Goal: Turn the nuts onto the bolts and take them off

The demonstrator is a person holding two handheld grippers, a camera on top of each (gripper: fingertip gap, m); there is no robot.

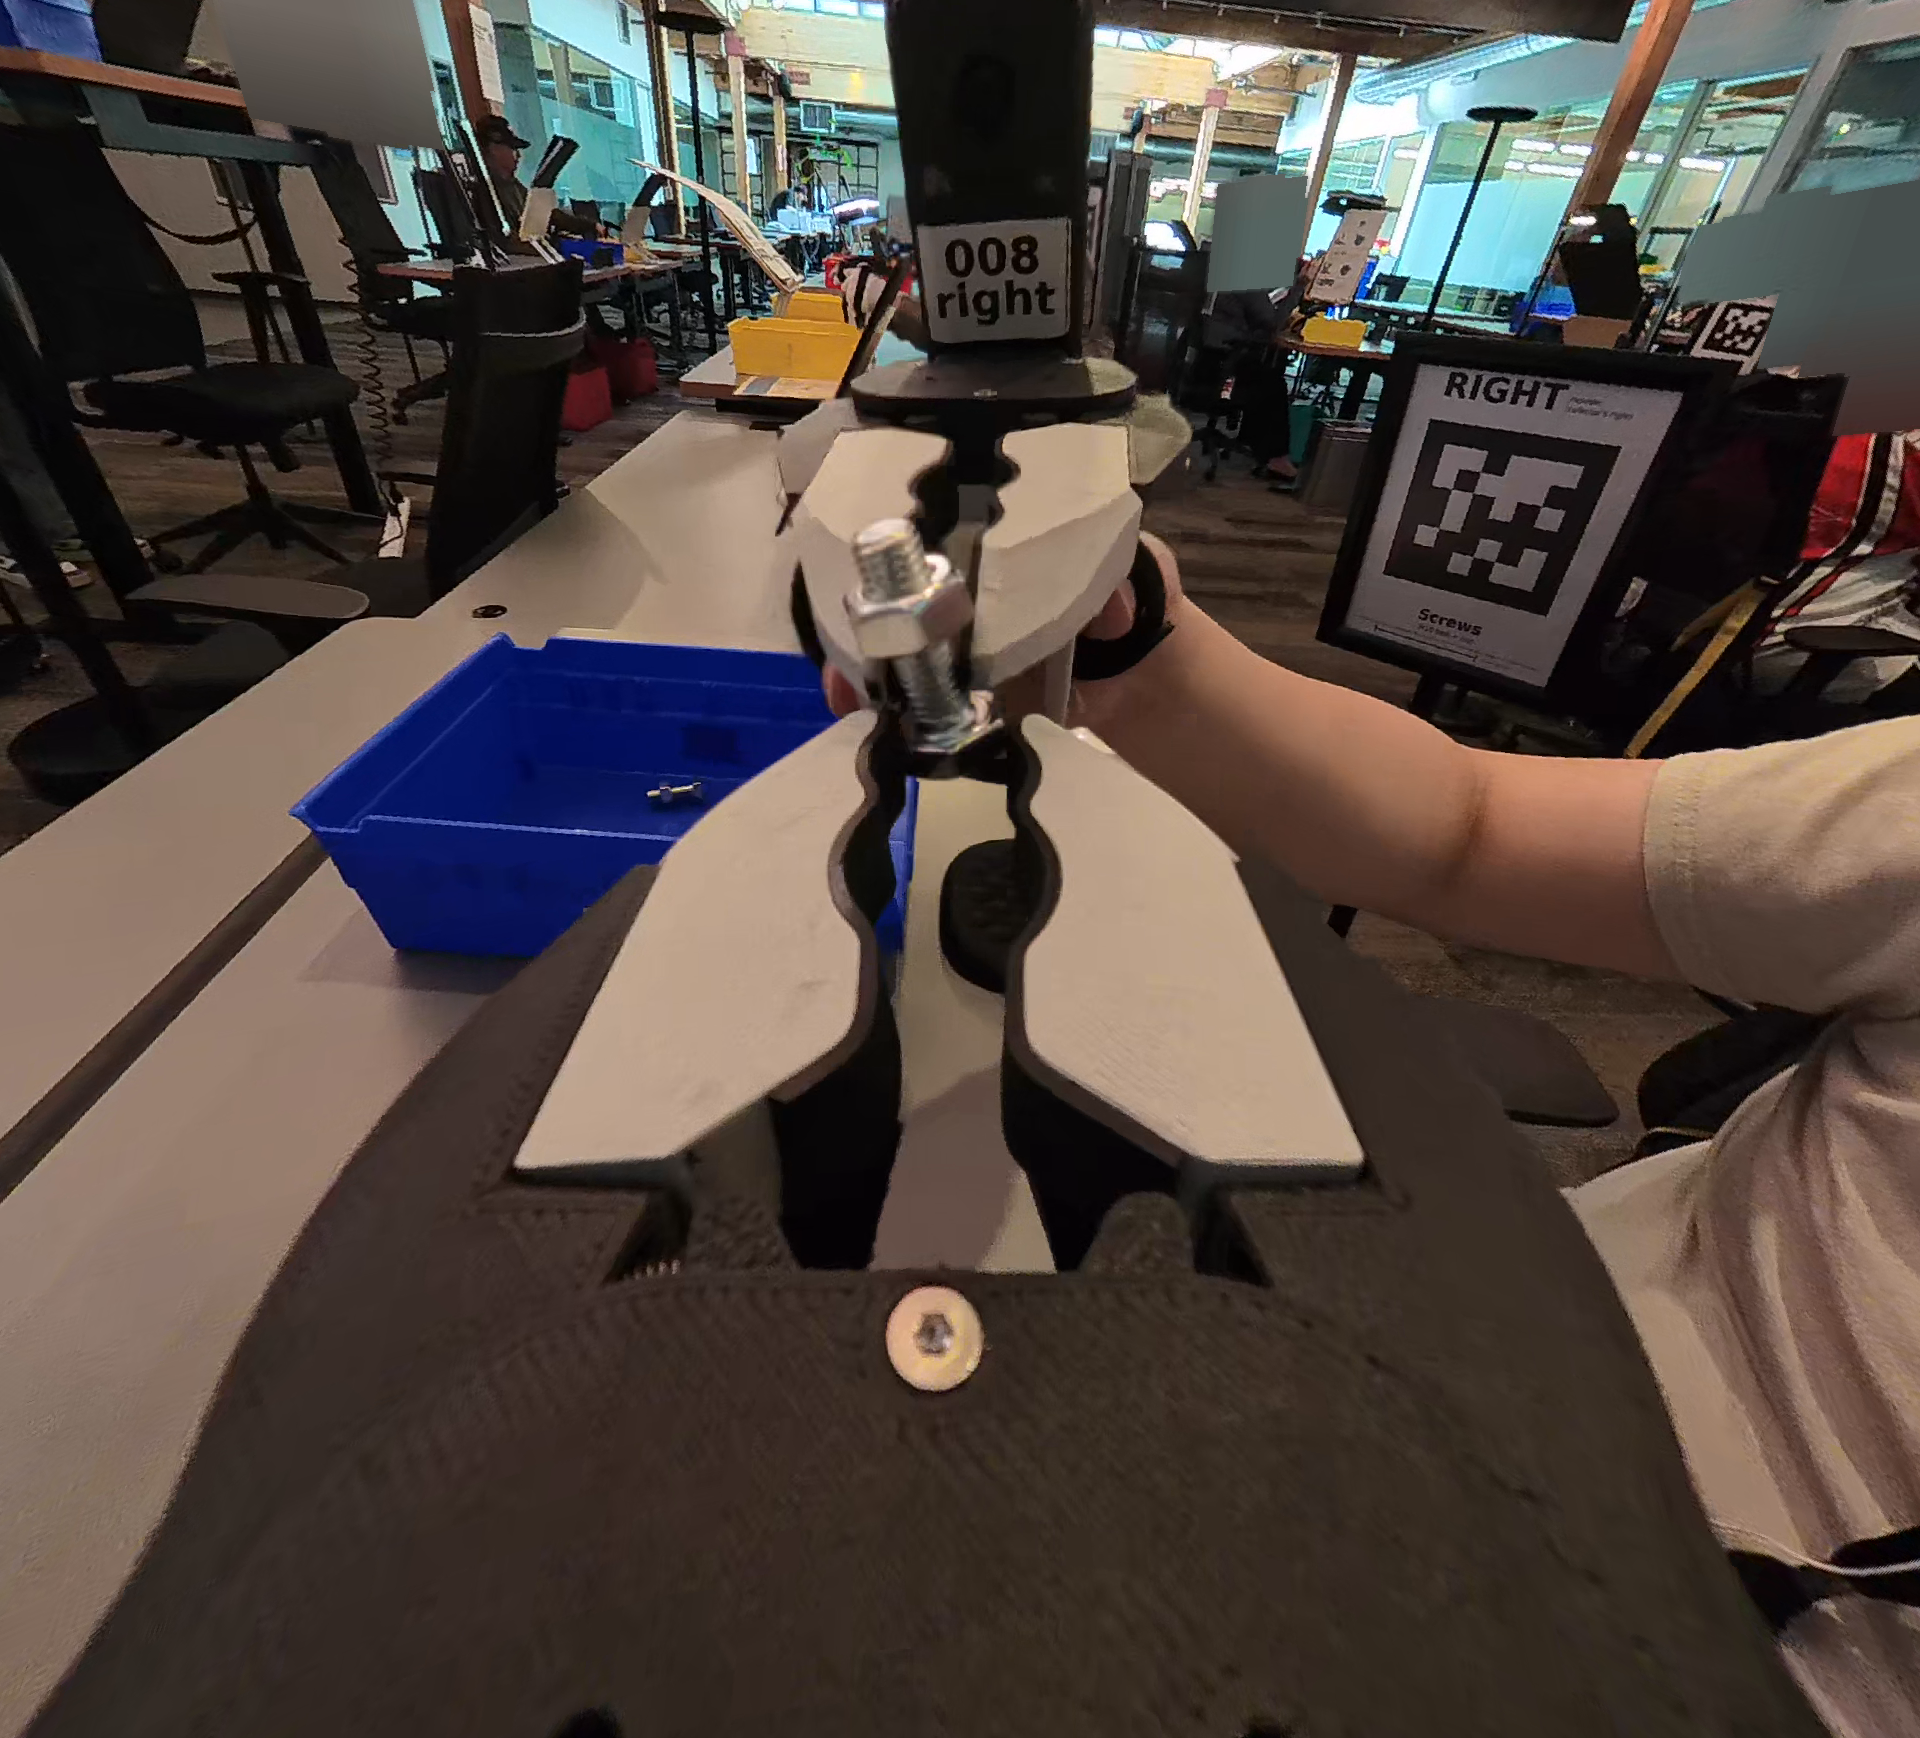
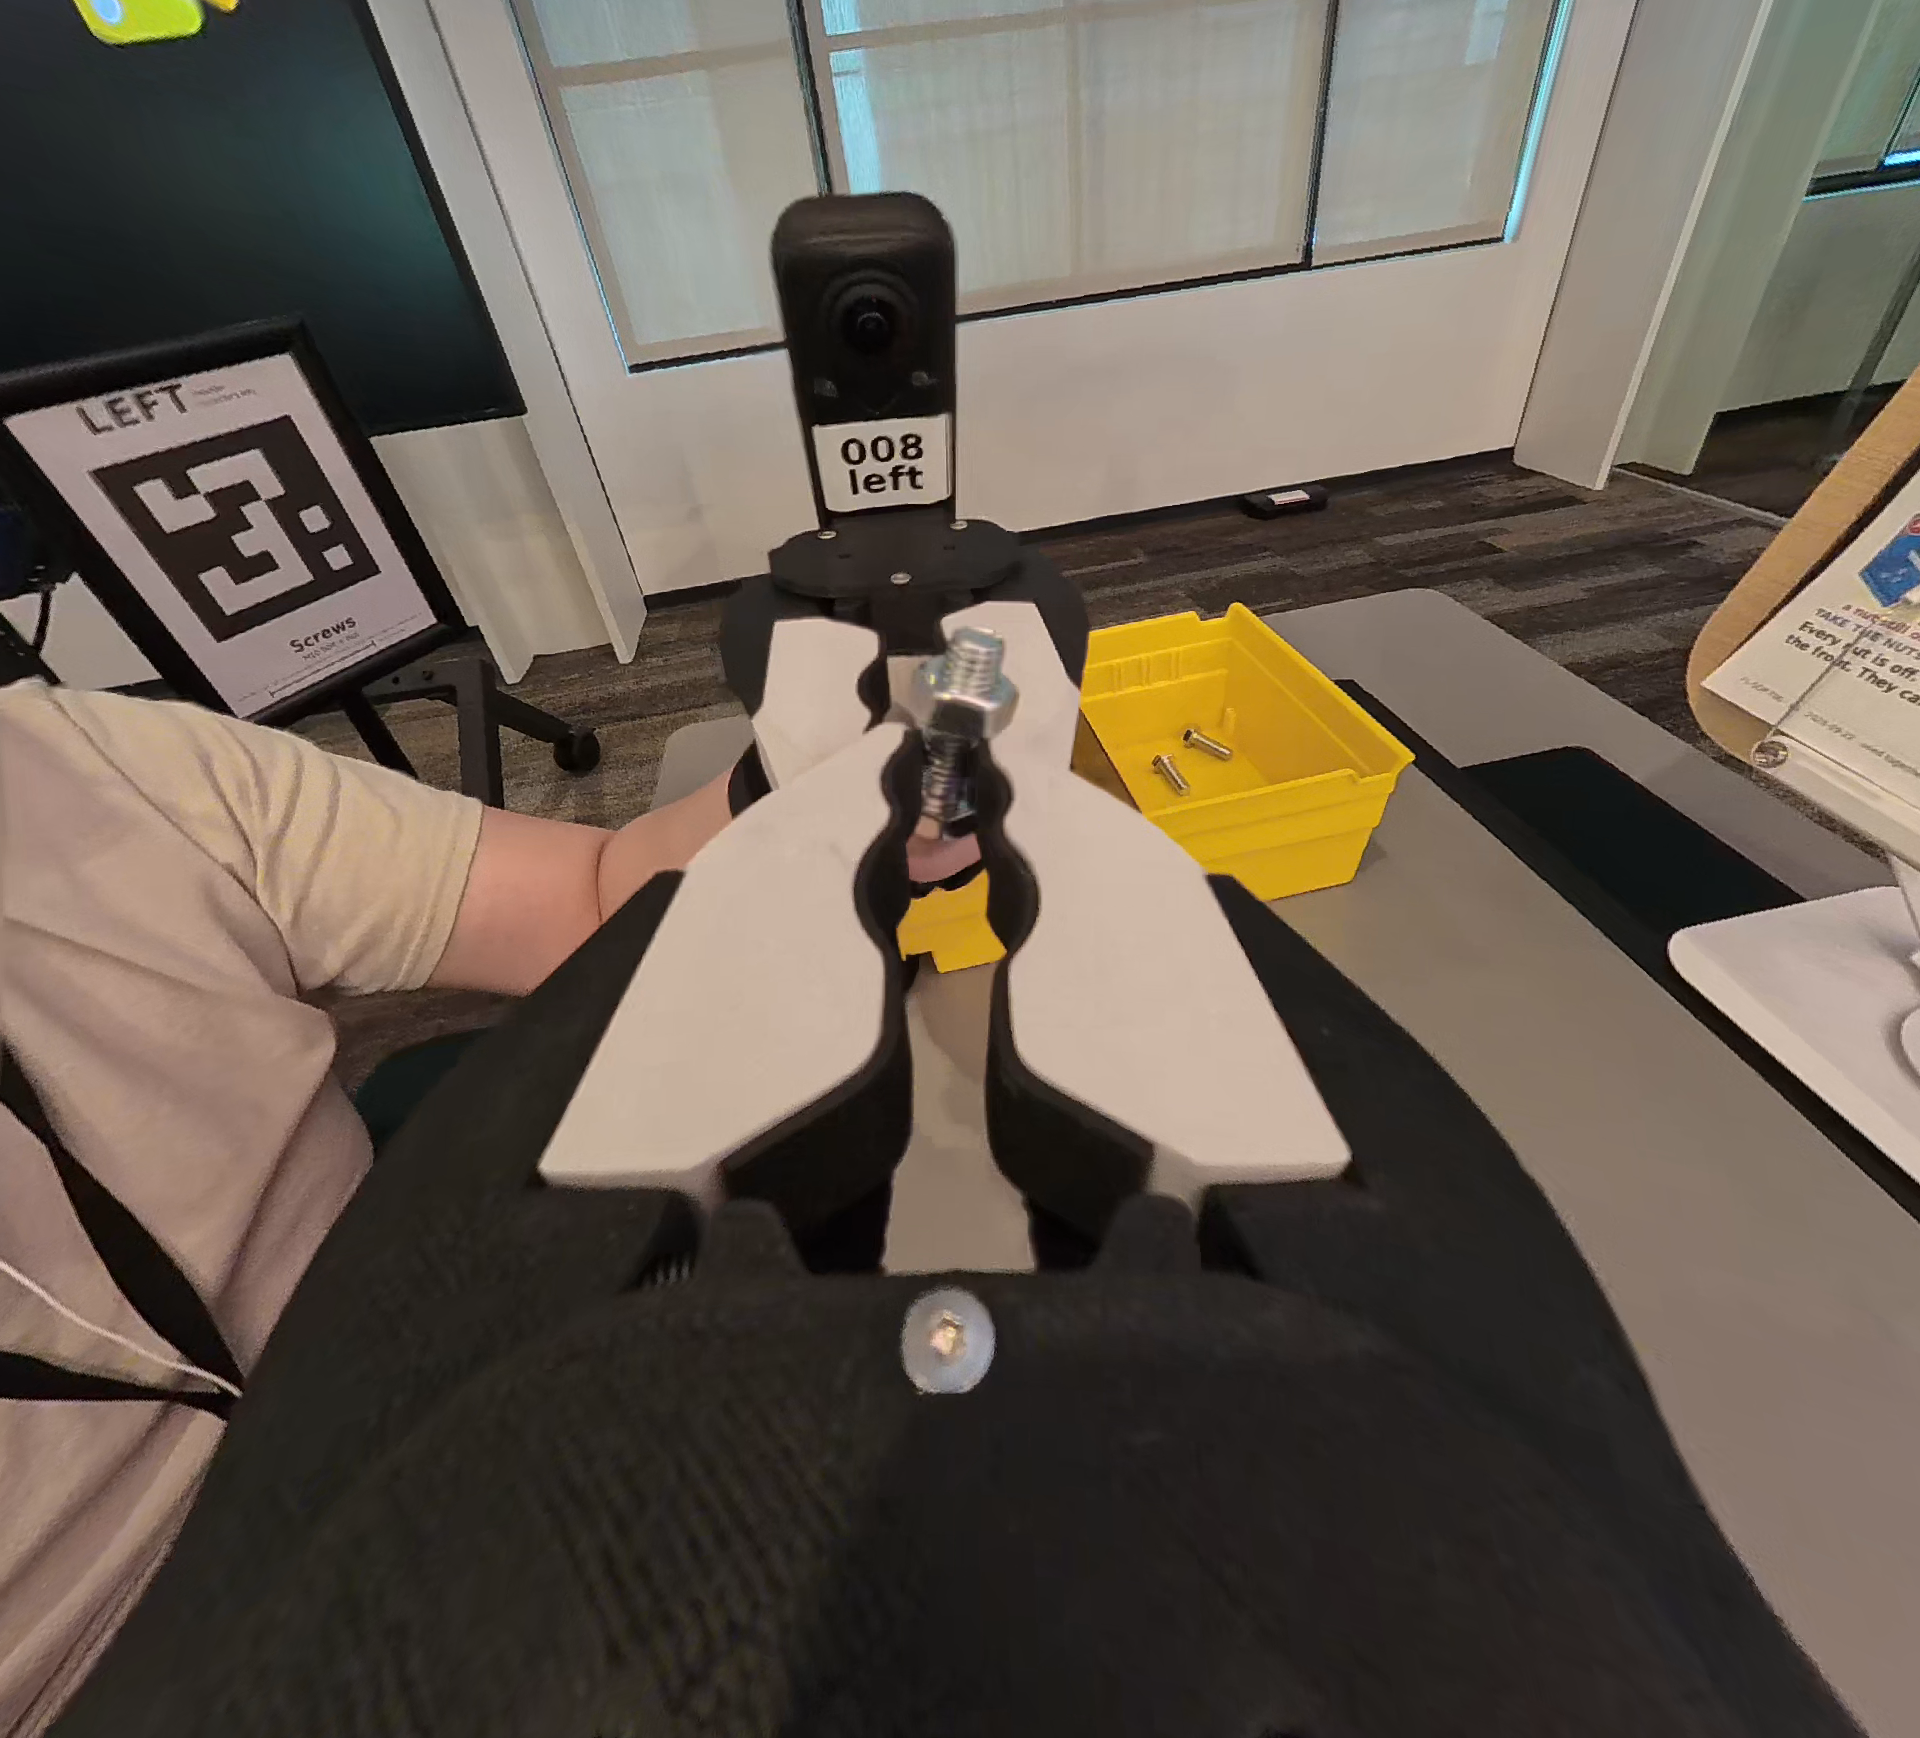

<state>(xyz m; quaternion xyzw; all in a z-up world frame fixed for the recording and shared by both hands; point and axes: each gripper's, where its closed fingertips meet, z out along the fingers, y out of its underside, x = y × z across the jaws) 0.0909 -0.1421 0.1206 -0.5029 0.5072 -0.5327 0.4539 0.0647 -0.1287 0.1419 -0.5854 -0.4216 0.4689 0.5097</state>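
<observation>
Each gripper has a black, layer-textured printed body with one silver hex-socket screw (image 1: 933, 1338) centred on its top face, and two pale grey fingers (image 1: 743, 961) edged with wavy black liners. A black camera housing (image 2: 864, 306) bearing a white label stands on a screw-fastened black oval plate. The person wears a short cream sleeve (image 2: 260, 847) and dark straps.

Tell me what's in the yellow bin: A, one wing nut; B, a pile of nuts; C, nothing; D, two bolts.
D: the right wrist view shows two bolts lying loose on the floor of the yellow bin, with nothing else in it.
</observation>
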